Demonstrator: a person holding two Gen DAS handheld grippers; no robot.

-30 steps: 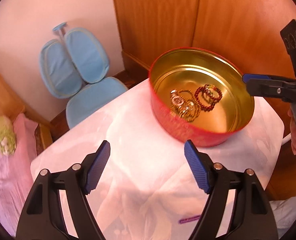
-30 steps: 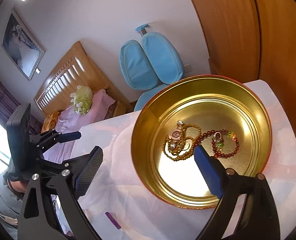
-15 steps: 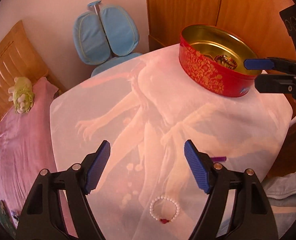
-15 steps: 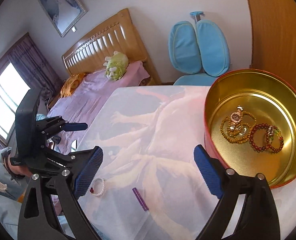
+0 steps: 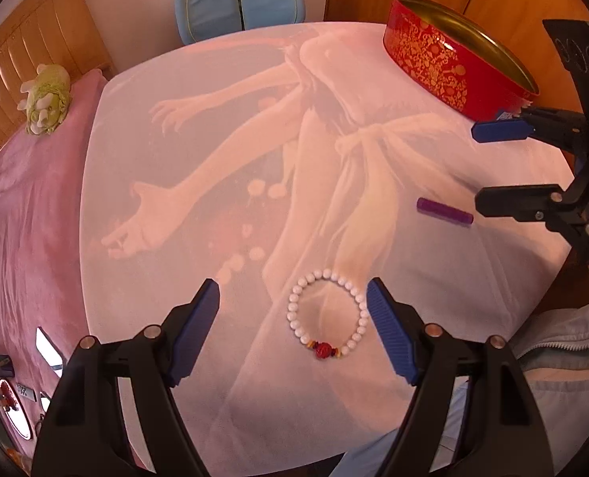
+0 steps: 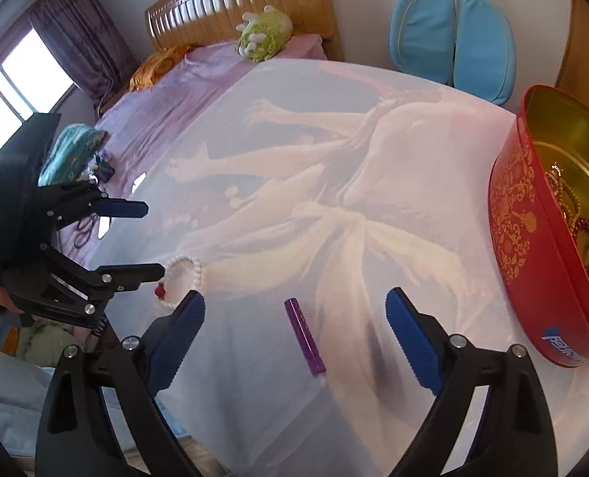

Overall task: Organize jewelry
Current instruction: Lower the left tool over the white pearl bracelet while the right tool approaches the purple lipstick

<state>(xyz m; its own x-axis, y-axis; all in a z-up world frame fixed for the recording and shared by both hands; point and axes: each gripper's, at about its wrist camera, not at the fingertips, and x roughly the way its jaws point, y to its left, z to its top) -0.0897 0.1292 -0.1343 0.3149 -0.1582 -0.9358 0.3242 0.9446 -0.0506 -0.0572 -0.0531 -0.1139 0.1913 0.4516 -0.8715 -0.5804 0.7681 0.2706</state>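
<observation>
Left wrist: white bracelet (image 5: 328, 314) lies between spread jaws, near table (image 5: 155, 262) edge.

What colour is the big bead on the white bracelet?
Red; the big bead on the white bracelet shows best in the left wrist view.

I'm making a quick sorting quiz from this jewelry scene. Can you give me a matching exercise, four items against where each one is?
Column 1:
1. white bead bracelet
2. purple tube
3. red tin
4. green plush toy

Column 2:
A. on the pink bed
B. on the cloth, between the open right tongs
C. at the table's far edge, jewelry inside
D. on the cloth, between the open left tongs

Pairs: 1-D, 2-B, 3-C, 4-A
</observation>
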